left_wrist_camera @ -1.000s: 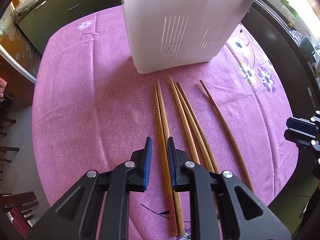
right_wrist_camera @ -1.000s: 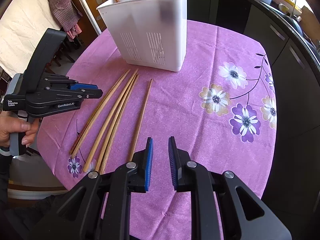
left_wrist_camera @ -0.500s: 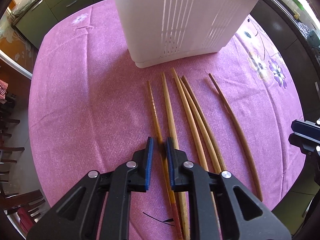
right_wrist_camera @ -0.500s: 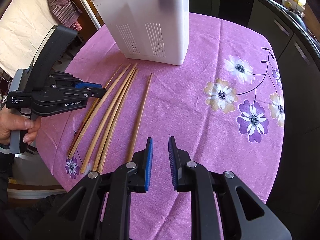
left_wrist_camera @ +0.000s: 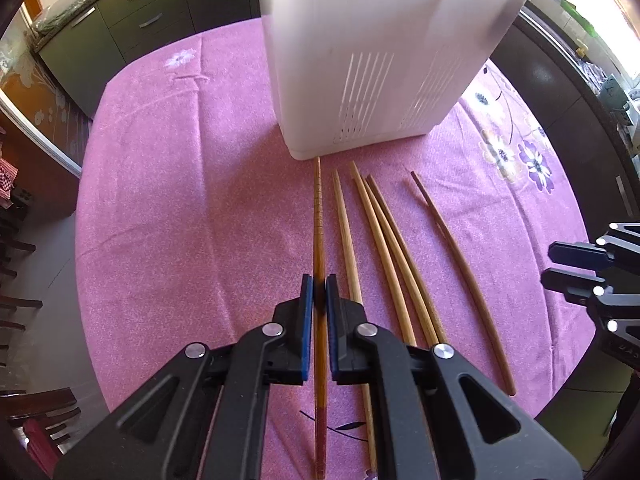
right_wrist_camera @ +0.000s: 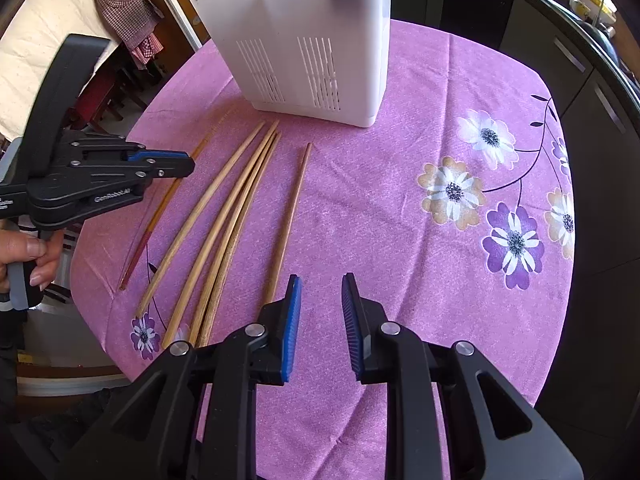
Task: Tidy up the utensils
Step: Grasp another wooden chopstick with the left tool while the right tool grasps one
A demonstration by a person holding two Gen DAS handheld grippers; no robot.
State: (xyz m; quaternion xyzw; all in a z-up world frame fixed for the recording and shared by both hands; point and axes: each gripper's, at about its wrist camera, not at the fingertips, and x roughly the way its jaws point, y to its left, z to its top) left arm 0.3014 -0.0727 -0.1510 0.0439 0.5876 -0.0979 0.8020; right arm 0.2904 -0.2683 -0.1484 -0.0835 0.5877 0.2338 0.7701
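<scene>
My left gripper (left_wrist_camera: 319,294) is shut on a dark orange chopstick (left_wrist_camera: 318,216) with a red end, held a little above the purple tablecloth and pointing at the white slotted utensil holder (left_wrist_camera: 372,52). Several pale wooden chopsticks (left_wrist_camera: 384,256) lie side by side to its right, and a darker curved one (left_wrist_camera: 460,268) lies farther right. My right gripper (right_wrist_camera: 318,300) is open and empty, low over the cloth beside that curved chopstick (right_wrist_camera: 288,216). The holder (right_wrist_camera: 304,32) and the left gripper (right_wrist_camera: 176,162) also show in the right wrist view.
The round table (right_wrist_camera: 400,184) carries a purple flowered cloth. Dark cabinets (left_wrist_camera: 132,8) stand behind it and along the right side (right_wrist_camera: 592,92). Wooden chairs (left_wrist_camera: 16,280) stand at the left. The table's edge lies close below both grippers.
My left gripper closed on the orange chopstick and lifted it, swinging it to point at the holder. My right gripper moved slightly forward and stayed open.
</scene>
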